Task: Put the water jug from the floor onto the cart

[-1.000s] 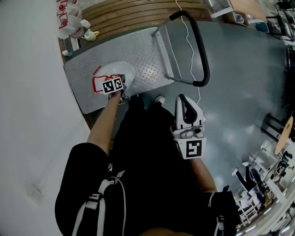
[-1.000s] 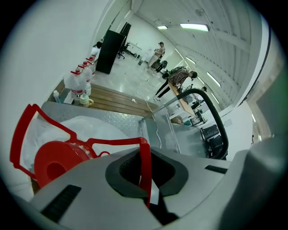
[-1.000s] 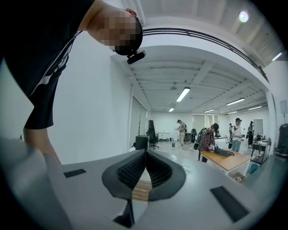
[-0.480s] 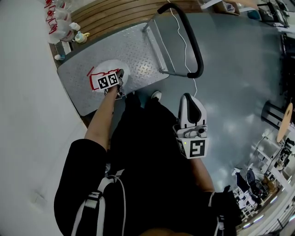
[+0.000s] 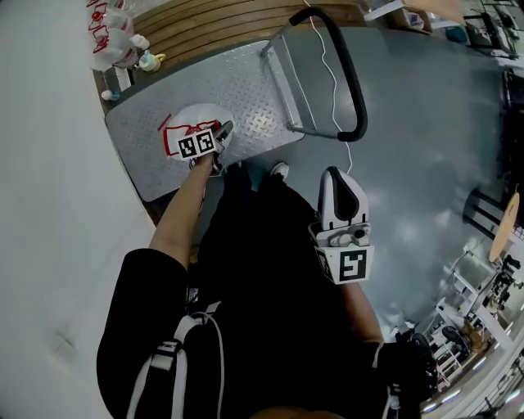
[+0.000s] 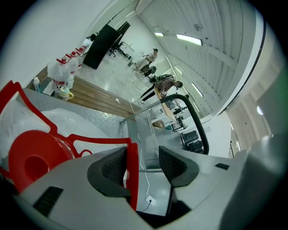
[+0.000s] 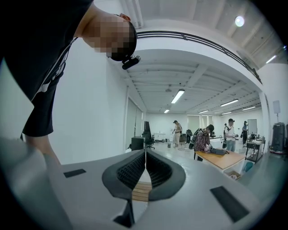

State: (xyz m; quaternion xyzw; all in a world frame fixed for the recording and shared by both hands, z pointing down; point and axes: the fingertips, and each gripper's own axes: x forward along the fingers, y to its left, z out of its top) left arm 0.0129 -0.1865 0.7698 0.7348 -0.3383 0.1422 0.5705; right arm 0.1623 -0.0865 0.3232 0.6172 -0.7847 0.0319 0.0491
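Note:
The water jug (image 5: 190,120), translucent white with a red cap (image 6: 32,161) and red handle (image 6: 133,173), stands on the cart's steel deck (image 5: 254,82) near its front edge. My left gripper (image 5: 223,131) is at the jug's top and its jaws are opening. The red handle is still between them, lying against the left pad (image 6: 110,170), with a gap to the right pad. My right gripper (image 5: 336,175) is held over the grey floor beside the person's legs, away from the cart. In the right gripper view this gripper (image 7: 145,168) is shut with nothing in it.
The cart's black push handle (image 5: 350,78) rises at the deck's right end, with a white cable (image 5: 330,69) hanging by it. Several more jugs (image 5: 115,37) stand at the far left beside wooden boards (image 5: 221,20). A white wall runs along the left. One shoe (image 5: 280,172) is by the deck.
The left gripper has drawn back a little towards the person along the jug's top. The jug stays on the deck. The right gripper has hardly moved.

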